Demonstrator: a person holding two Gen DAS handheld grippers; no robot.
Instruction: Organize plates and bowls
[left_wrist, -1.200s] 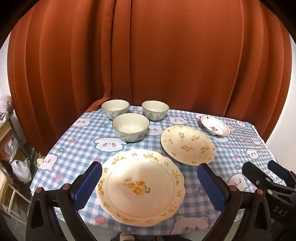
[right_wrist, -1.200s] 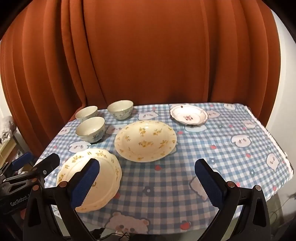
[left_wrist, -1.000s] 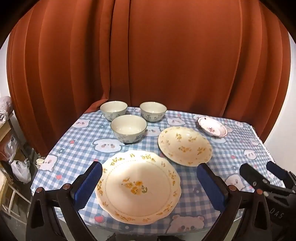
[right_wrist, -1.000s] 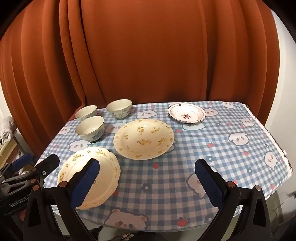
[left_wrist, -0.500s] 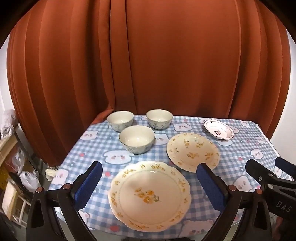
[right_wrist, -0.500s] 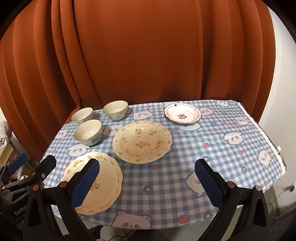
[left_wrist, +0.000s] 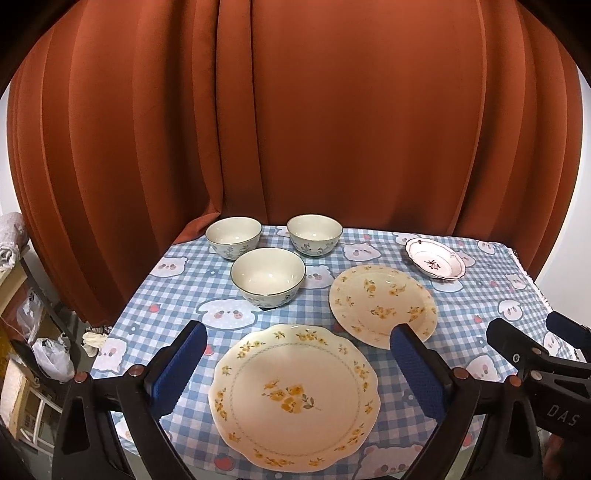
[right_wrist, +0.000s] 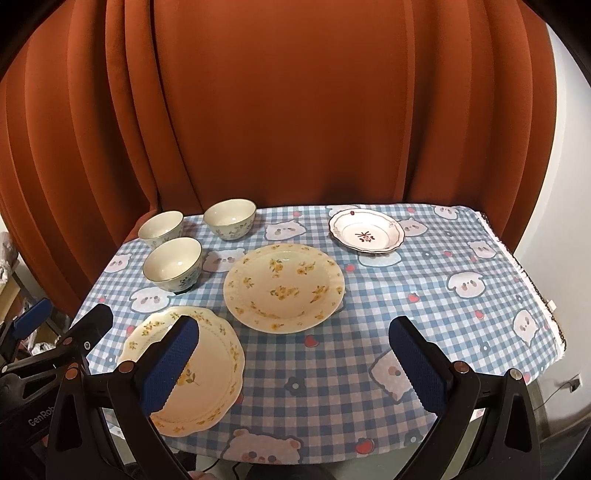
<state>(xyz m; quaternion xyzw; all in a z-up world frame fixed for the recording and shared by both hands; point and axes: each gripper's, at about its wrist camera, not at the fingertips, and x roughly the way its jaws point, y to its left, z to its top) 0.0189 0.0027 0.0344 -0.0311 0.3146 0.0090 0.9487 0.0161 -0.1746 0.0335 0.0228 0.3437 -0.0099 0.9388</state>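
Observation:
A scalloped plate with yellow flowers (left_wrist: 295, 395) (right_wrist: 192, 373) lies at the table's near edge. A round deep plate with yellow flowers (left_wrist: 382, 301) (right_wrist: 283, 287) lies behind it to the right. A small white plate with a red motif (left_wrist: 435, 262) (right_wrist: 366, 232) sits at the back right. Three cream bowls (left_wrist: 268, 275) (left_wrist: 233, 234) (left_wrist: 314, 229) cluster at the back left, also in the right wrist view (right_wrist: 172, 263). My left gripper (left_wrist: 295, 363) is open and empty above the scalloped plate. My right gripper (right_wrist: 295, 356) is open and empty over the cloth.
The table wears a blue checked cloth with bear prints (right_wrist: 443, 295). An orange curtain (left_wrist: 295, 129) hangs right behind it. Shelves and bags (left_wrist: 40, 339) stand to the left below the table. A white wall (right_wrist: 565, 184) is on the right.
Both grippers have drawn back and risen a little, so the table looks further away. The plates and bowls have not moved. Both grippers stay open.

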